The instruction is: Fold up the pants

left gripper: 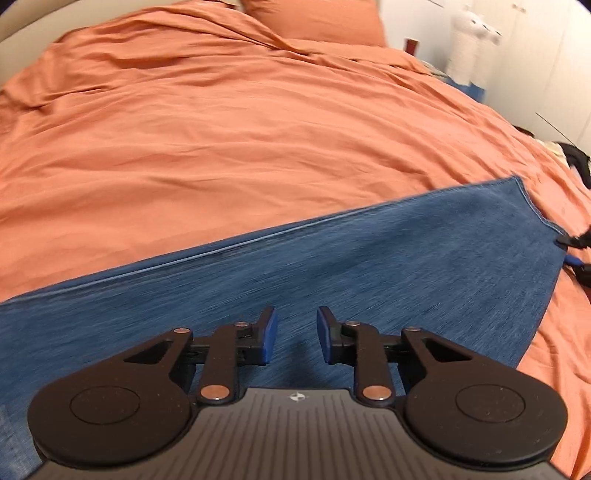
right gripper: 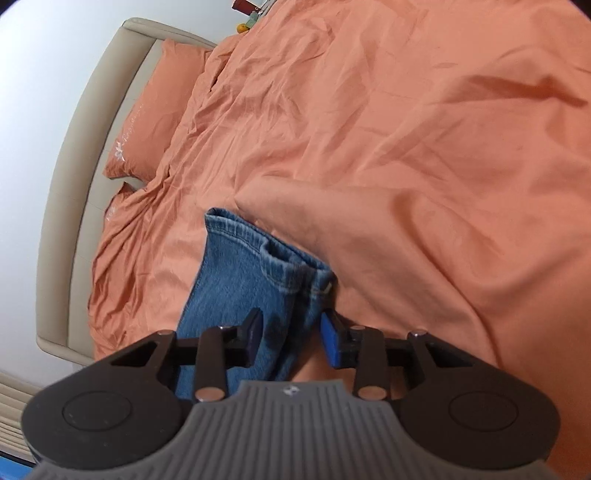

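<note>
Left gripper (left gripper: 296, 334) sat nearest the lens in the left wrist view, its blue-padded fingers (left gripper: 270, 330) standing apart with nothing between them. Directly beneath and ahead of the gap lay the blue denim pants (left gripper: 332, 266), spread flat as a broad band running from lower left to upper right across the orange duvet (left gripper: 221, 129). A pale seam line ran along the band's far edge. Whether the fingertips touched the cloth could not be told; they appeared just above it. At the band's far right corner the tip of the other gripper showed at the hem, blurred.

In the right wrist view, the right gripper (right gripper: 291, 334) also had its fingers (right gripper: 331, 341) apart. The hem end of the pants (right gripper: 243, 269) passed between them: the denim lay against the left finger and covered most of the gap, while the folded edge of the leg fell just short of the right finger's blue pad. The jaws were not pinched on the fabric. The two stacked leg cuffs pointed away from the camera, lying on the duvet.

Orange pillow (right gripper: 155, 110) rested against the beige headboard (right gripper: 92, 122) at far left. A second pillow corner (left gripper: 317, 18) showed at the top of the left view.
</note>
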{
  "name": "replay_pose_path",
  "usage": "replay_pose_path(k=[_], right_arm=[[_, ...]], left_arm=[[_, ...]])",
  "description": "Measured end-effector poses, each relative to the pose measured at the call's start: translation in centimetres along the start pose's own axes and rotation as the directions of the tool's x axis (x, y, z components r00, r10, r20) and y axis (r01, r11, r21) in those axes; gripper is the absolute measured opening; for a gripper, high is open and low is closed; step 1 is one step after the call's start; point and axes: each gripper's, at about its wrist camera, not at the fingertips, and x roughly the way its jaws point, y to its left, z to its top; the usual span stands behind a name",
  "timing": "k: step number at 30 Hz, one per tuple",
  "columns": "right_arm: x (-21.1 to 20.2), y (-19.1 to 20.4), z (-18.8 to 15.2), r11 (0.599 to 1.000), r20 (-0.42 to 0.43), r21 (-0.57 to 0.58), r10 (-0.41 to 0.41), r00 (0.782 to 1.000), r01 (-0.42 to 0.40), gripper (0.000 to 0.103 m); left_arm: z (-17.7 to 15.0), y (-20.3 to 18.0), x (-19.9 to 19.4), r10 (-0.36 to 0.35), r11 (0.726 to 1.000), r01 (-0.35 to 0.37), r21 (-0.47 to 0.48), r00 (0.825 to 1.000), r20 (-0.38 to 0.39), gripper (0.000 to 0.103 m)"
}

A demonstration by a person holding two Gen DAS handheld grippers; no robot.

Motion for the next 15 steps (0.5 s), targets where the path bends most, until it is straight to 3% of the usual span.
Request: replay_pose_path(k=[2,3,8,15], right_arm=[[0.1,0.5,0.5,1.000,0.005,-0.019,-0.003,1.000,0.003,0.019],[-0.1,1.1,0.7,0.998,0.011,-0.058,-0.006,1.000,0.006,0.006],[-0.2,2.8,0.8,0.976,0.012,-0.216,-0.035,0.999,0.037,0.004],[0.9,1.9,0.9,0.968,-0.009,-0.238,-0.080,0.997,0.076,0.003]], left_arm=[[0.8,-1.0,1.3,-0.025,0.999,0.025,0.022,1.000,-0.001,0.026],[1.3,-1.7,1.9,-0.034,0.999,0.034,0.037,0.999,-0.002,0.026],[4.0,-5.5,5.7,-0.070,0.990,0.071,0.126,0.997,-0.012,0.026],[6.2,-8.0,10.8,-0.045,0.986,0.049,0.160,0.999,-0.030,0.016]])
